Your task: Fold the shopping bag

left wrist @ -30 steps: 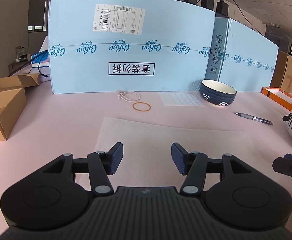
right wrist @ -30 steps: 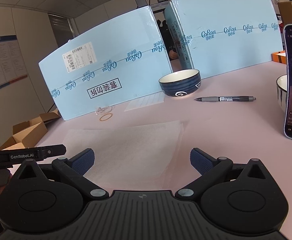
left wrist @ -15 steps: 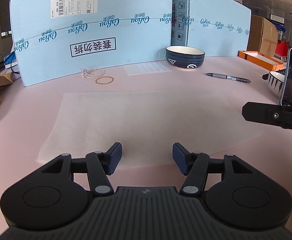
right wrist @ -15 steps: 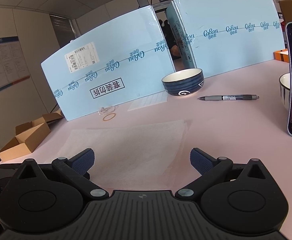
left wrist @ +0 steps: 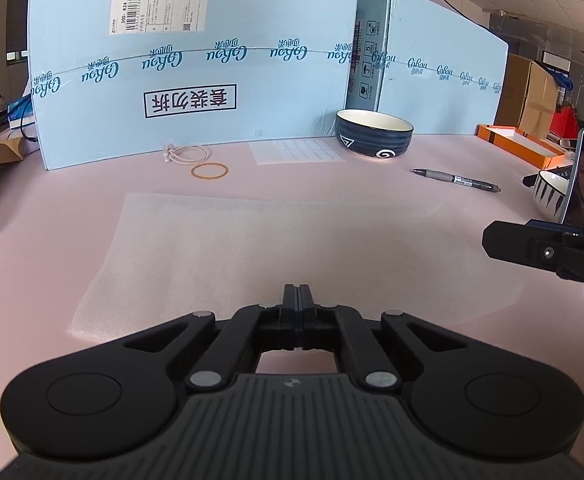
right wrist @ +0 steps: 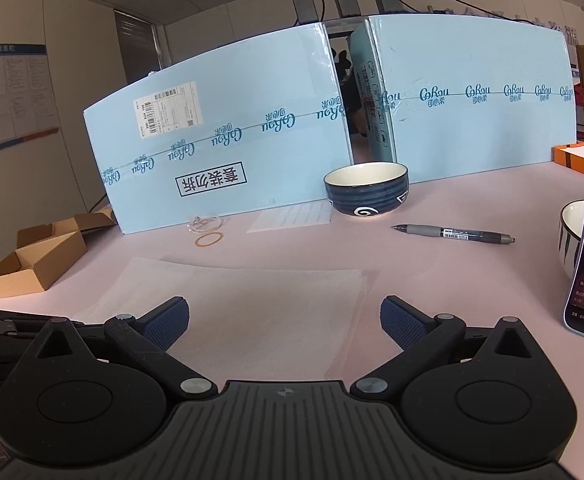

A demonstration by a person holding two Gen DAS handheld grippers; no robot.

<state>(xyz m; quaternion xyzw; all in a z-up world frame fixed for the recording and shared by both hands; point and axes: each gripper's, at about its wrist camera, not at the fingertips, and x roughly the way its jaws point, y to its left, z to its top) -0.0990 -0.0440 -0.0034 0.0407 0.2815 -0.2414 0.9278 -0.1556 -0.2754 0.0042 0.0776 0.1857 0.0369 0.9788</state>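
step: pinch bag edge | left tongs (left wrist: pixel 296 294) closed at shopping bag (left wrist: pixel 283 248) 6 o'clock edge, hold unclear | right tongs (right wrist: pixel 284 320) wide, empty | tip: grip both layers, lift evenly toward 12 o'clock

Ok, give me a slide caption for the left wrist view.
Left gripper shut over the near edge of the flat white bag on a pink table; whether it pinches the bag is unclear.
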